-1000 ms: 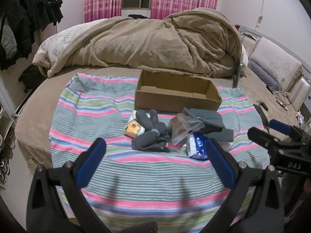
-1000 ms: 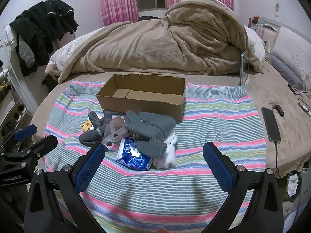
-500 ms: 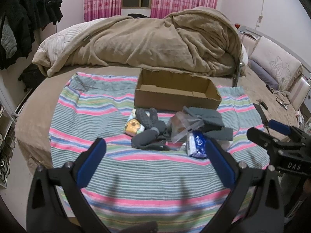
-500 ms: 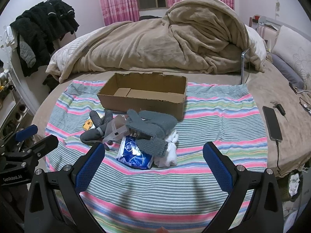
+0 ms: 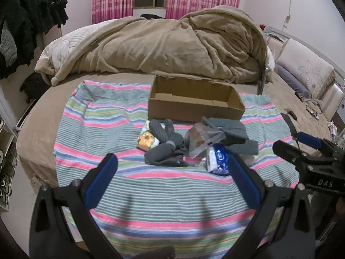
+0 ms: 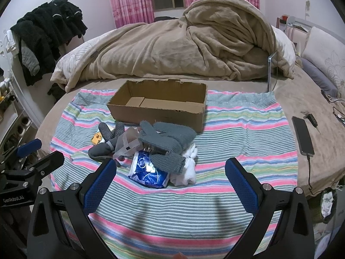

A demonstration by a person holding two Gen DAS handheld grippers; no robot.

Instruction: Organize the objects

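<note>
Fingers [image 6: 101, 183] of both grippers spread, holding nothing.

Right tongs [image 6: 168, 170] gape wide above the striped blanket [image 6: 237, 125]. Ahead, grey knit mittens [image 6: 166, 138] lie over a blue packet [image 6: 148, 170], near the empty cardboard box [image 6: 157, 114].

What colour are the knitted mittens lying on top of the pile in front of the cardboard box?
The knitted mittens are grey-blue, seen best from the right wrist view.
</note>
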